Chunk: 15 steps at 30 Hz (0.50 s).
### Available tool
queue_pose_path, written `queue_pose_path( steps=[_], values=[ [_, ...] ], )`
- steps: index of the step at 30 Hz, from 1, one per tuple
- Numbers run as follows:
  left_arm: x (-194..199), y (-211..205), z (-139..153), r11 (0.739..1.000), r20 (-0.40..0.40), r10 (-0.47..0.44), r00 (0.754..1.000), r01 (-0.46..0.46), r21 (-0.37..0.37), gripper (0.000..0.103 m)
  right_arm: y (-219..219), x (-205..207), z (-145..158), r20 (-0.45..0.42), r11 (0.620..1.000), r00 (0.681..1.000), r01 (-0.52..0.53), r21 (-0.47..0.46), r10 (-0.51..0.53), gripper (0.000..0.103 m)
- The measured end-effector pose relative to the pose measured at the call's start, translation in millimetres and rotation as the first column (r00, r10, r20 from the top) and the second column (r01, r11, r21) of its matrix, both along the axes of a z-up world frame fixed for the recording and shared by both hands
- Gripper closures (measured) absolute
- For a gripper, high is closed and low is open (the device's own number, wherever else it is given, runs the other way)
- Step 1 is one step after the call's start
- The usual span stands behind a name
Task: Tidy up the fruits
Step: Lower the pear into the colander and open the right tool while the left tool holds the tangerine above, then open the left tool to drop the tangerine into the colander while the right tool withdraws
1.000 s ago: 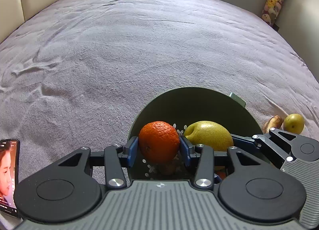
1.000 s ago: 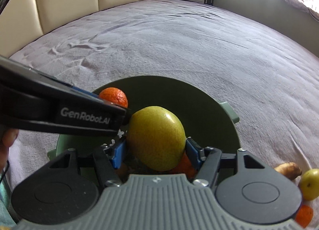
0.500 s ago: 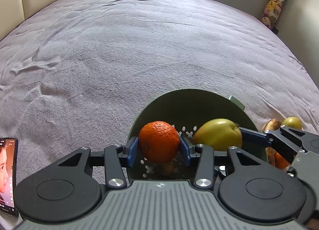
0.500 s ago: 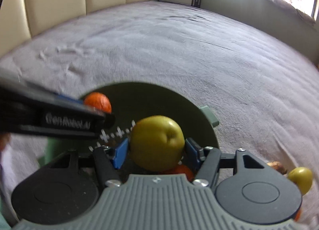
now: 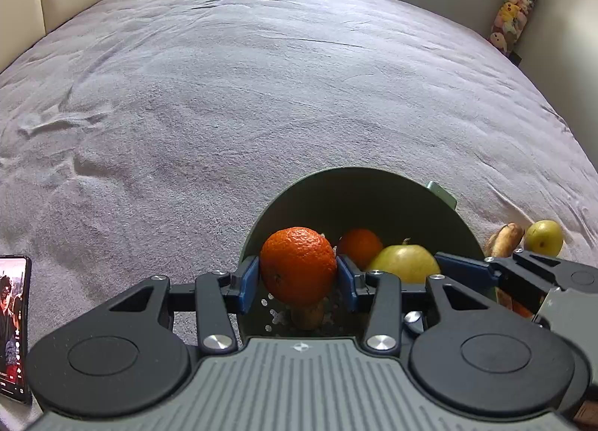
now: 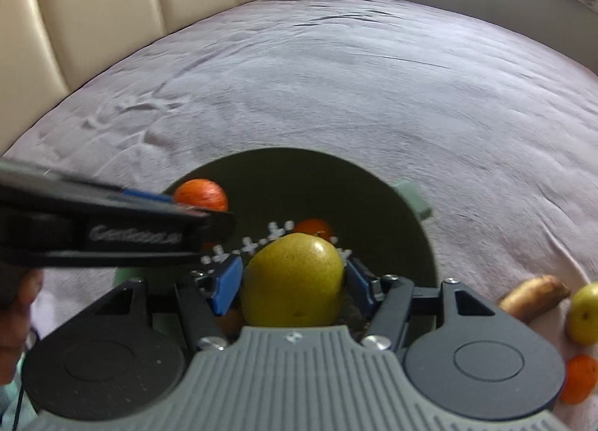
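Note:
A dark green perforated bowl [image 5: 373, 192] sits on the grey bedspread; it also shows in the right wrist view [image 6: 299, 177]. My left gripper [image 5: 298, 278] is shut on an orange mandarin [image 5: 298, 266] and holds it over the bowl's left side. My right gripper [image 6: 293, 281] is shut on a yellow-green pear [image 6: 293, 281], over the bowl's near side; the pear shows in the left wrist view [image 5: 405, 263]. Another mandarin [image 5: 359, 246] lies inside the bowl, also in the right wrist view [image 6: 314, 228].
To the right of the bowl lie a brown oblong fruit [image 6: 532, 298], a small yellow-green fruit [image 6: 585, 317] and a mandarin [image 6: 579, 378]. A phone [image 5: 13, 326] lies at the left. A padded headboard [image 6: 112, 20] stands at the far left.
My right gripper has lowered the pear towards the bowl and shifted right. A second mandarin inside the bowl has come into view. My left gripper stays shut on its mandarin.

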State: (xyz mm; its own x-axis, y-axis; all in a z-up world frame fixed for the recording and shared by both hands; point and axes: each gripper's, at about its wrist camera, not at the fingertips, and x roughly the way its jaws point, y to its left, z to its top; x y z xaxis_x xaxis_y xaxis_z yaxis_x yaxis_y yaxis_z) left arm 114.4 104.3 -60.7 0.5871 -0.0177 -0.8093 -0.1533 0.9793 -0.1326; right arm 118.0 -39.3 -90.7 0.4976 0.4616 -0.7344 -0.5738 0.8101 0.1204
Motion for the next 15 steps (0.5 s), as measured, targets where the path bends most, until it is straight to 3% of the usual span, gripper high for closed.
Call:
queue_pose_path(
  steps=[9, 15],
  values=[
    [0.0, -2.4, -0.8, 1.0, -0.005, -0.004, 1.0, 0.004, 0.003, 0.053, -6.5, 3.1, 3.4, 0.016, 0.999, 0.999, 0.047, 0.009, -0.047, 0.043],
    [1.5, -4.5, -1.1, 1.0, -0.009, -0.01, 1.0, 0.01, 0.008, 0.053, -11.6, 5.3, 4.6, 0.049, 0.993, 0.994, 0.099, -0.064, -0.096, 0.041]
  ],
)
